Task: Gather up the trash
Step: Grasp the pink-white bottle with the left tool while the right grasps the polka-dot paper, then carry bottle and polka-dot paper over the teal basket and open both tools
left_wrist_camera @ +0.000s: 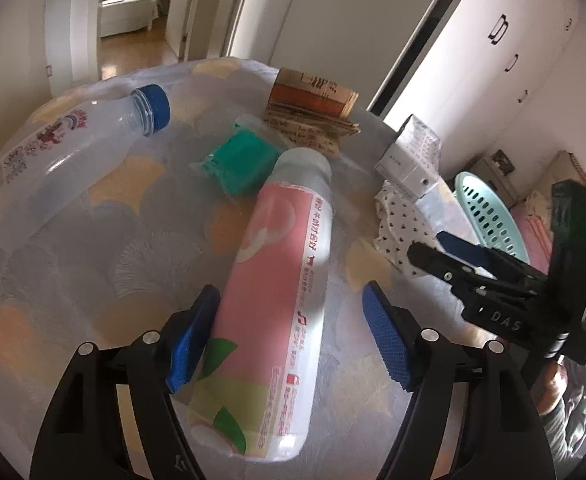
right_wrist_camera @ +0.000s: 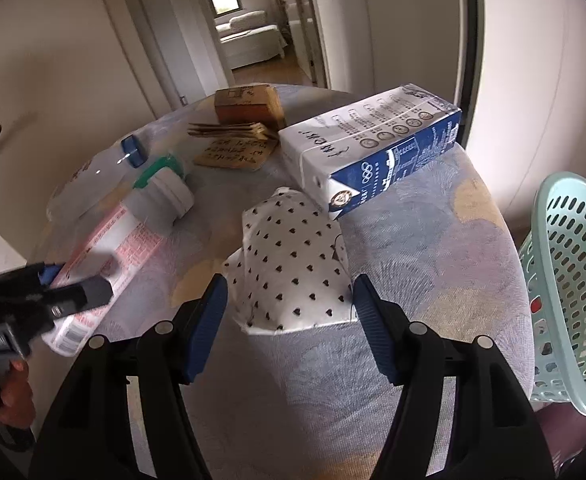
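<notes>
A pink-labelled bottle (left_wrist_camera: 277,280) lies on the round table between the open fingers of my left gripper (left_wrist_camera: 289,328), which is not closed on it. A clear bottle with a blue cap (left_wrist_camera: 61,160) lies at the left and a green packet (left_wrist_camera: 239,162) behind the pink bottle. In the right wrist view my right gripper (right_wrist_camera: 289,320) is open around a white heart-dotted paper wrapper (right_wrist_camera: 293,264). A blue and white milk carton (right_wrist_camera: 377,148) lies behind the wrapper. The pink bottle (right_wrist_camera: 105,256) and the left gripper (right_wrist_camera: 53,292) show at the left there.
A mint green perforated basket (right_wrist_camera: 569,280) stands off the table's right edge; it also shows in the left wrist view (left_wrist_camera: 489,216). A brown box with handwritten cards (right_wrist_camera: 245,120) sits at the table's far side. A doorway and white cupboards lie behind.
</notes>
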A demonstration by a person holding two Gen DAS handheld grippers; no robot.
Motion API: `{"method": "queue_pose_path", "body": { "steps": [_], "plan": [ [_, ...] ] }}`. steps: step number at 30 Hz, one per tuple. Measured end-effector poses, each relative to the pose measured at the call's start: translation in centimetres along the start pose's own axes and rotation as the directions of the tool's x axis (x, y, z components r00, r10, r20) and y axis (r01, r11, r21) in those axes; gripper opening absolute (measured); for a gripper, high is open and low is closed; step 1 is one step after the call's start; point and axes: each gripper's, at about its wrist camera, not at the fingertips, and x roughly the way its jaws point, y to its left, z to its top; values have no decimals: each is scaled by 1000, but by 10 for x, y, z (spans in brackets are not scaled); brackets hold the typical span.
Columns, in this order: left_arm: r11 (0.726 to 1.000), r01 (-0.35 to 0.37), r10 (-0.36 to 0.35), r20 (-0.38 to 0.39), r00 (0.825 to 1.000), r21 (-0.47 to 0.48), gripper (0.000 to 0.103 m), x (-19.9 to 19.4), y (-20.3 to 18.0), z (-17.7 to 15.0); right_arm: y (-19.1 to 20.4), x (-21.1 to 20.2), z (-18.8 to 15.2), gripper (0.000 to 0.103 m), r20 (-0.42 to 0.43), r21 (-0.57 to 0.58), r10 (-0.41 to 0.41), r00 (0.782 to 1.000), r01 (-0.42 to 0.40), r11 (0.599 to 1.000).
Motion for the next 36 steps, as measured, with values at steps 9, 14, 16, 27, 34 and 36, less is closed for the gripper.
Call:
{"method": "queue_pose_path", "body": {
  "steps": [9, 14, 16, 27, 34, 36],
  "plan": [
    [998, -57, 57, 6, 998, 5, 50, 3, -2, -5, 11, 8, 3, 50, -4, -33, -60, 998, 60, 998],
    [999, -37, 37, 28, 999, -10, 48, -1, -2, -8, 18, 9, 0, 22, -15, -67, -46, 999, 44, 997],
    [999, -27, 28, 43, 999, -18, 48, -6, -2, -9, 20, 8, -2, 17, -18, -70, -25, 1000, 24, 997],
    [999, 36, -34, 116, 993, -16, 47, -26, -19, -3, 11, -31, -7, 13, 45, -46, 0, 999, 2, 999],
    [995, 91, -95, 147, 985, 37, 47, -33, -48, 0, -4, -66, -2, 13, 113, -21, -20, 993, 23, 1000],
    [993, 104, -112, 154, 982, 57, 47, -35, -58, 2, -9, -76, -1, 13, 137, -16, -36, 990, 38, 999]
  ]
}}
